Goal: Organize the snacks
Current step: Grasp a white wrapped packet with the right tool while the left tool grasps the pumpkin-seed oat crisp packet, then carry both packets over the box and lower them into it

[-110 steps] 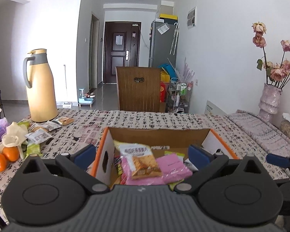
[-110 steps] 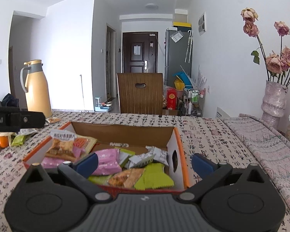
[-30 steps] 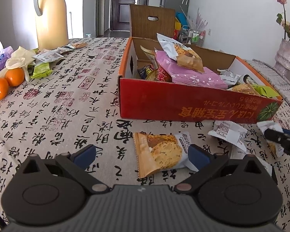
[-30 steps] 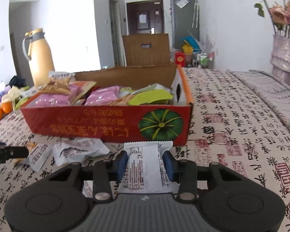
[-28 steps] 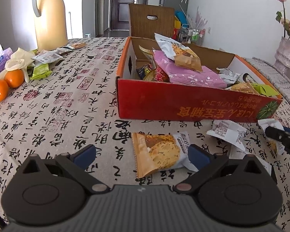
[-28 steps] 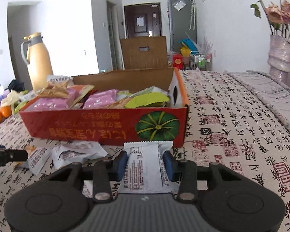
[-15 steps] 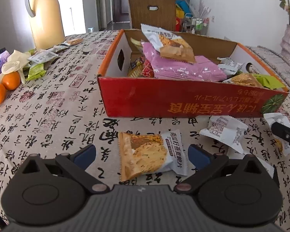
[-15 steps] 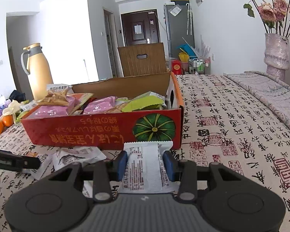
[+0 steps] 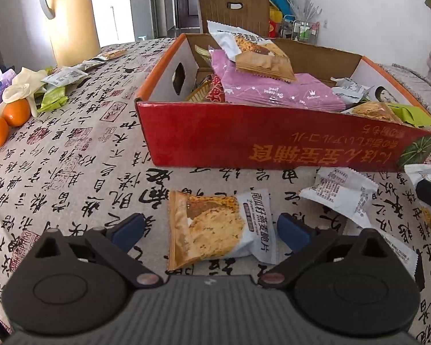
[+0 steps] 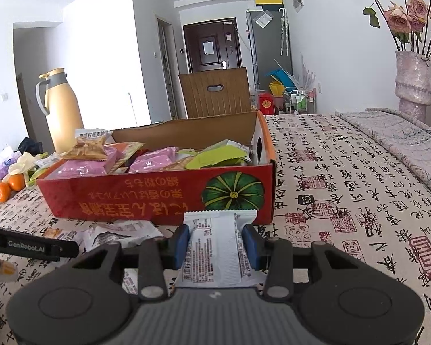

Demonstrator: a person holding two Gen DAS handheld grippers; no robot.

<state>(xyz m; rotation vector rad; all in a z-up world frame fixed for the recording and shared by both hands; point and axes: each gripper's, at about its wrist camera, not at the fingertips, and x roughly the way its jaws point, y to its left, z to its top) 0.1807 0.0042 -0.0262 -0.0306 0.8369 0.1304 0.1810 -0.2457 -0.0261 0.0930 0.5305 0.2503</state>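
Observation:
A red cardboard box full of snack packets stands on the patterned tablecloth. In front of it lies an orange-and-white snack packet, flat on the cloth between the jaws of my left gripper; the jaws are closing and the blue pads stand clear of the packet on both sides. My right gripper is shut on a white snack packet, held just before the box's front wall. More white packets lie loose near the box.
A tan thermos jug, oranges, a glove and small packets sit at the left. A flower vase stands at the far right. A wooden chair back rises behind the table.
My left gripper has come forward and down over the orange-and-white packet, now centred between its jaws, which have narrowed slightly. The right gripper has tilted up a little, still holding its white packet.

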